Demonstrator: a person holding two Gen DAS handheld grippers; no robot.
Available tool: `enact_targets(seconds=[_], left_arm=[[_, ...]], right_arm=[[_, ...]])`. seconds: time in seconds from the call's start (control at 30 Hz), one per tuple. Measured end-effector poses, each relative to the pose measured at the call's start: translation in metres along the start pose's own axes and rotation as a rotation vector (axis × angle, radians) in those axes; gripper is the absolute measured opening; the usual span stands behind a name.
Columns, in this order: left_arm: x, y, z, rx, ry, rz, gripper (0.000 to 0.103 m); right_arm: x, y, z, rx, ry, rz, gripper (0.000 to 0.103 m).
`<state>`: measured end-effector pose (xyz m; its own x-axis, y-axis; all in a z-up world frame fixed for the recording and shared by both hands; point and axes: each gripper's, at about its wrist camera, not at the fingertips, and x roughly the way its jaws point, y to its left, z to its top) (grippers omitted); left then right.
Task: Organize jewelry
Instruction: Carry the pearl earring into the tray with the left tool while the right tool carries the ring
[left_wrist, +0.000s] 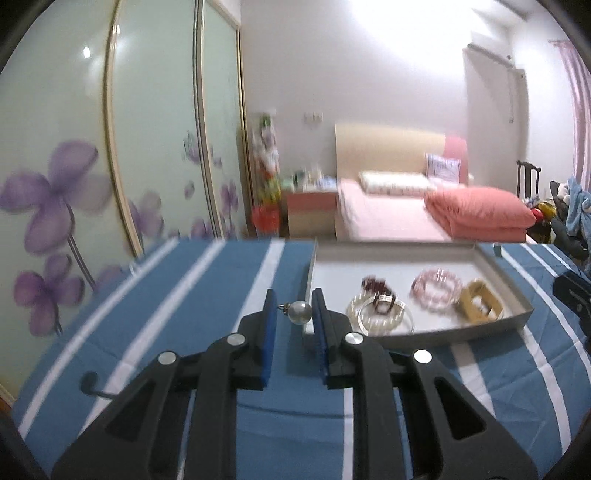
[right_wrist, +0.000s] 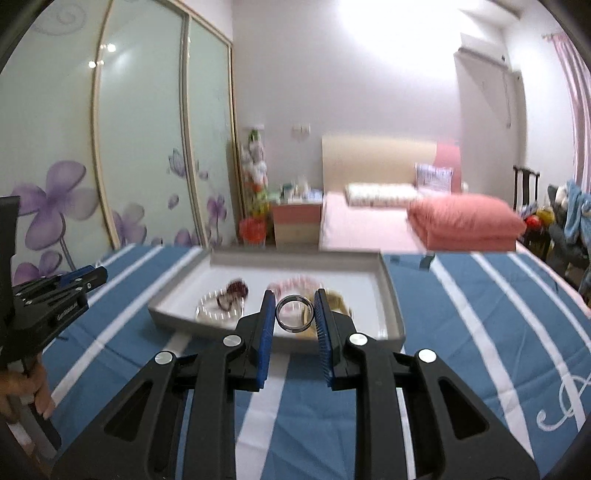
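Jewelry count: six pieces and one tray.

One pearl earring (left_wrist: 300, 312), one metal ring (right_wrist: 294, 314), one clear bracelet (left_wrist: 380, 318), one dark red bracelet (left_wrist: 377, 288), one pink bracelet (left_wrist: 437, 286), one tan bangle (left_wrist: 480, 304), one grey tray (left_wrist: 491, 328); two grippers, left (left_wrist: 293, 314) and right (right_wrist: 294, 315).

left wrist: I look low along my left fingers, tray (left_wrist: 517, 312) right of centre | right wrist: same facing, tray (right_wrist: 397, 317) centred, close | shared: tray, striped cloth (left_wrist: 207, 280), bed (left_wrist: 388, 218) behind

Tray wall (right_wrist: 391, 295) (low) before jewelry
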<state>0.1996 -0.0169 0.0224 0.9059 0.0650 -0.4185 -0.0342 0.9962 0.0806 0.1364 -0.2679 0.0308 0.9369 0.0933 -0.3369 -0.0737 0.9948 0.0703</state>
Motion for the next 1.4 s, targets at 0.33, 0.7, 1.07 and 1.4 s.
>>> enact_targets(seconds=[0.33,0.7,1.07,1.4], left_arm=[[-0.027,-0.021,0.010,0.035,-0.139,0.043,0.019],[-0.020,-0.028,0.012,0.038,-0.141,0.033,0.019],[-0.005,-0.033,0.017,0.044,-0.138,0.024,0.019],[0.030,-0.037,0.026,0.016,-0.116,-0.023,0.019]], right_arm=[[-0.007,0.005,0.008,-0.015,-0.130,-0.038,0.023],[-0.006,0.000,0.009,-0.004,-0.172,-0.037,0.023],[0.003,-0.001,0.012,-0.004,-0.177,-0.038,0.023],[0.034,-0.004,0.014,-0.008,-0.177,-0.042,0.023]])
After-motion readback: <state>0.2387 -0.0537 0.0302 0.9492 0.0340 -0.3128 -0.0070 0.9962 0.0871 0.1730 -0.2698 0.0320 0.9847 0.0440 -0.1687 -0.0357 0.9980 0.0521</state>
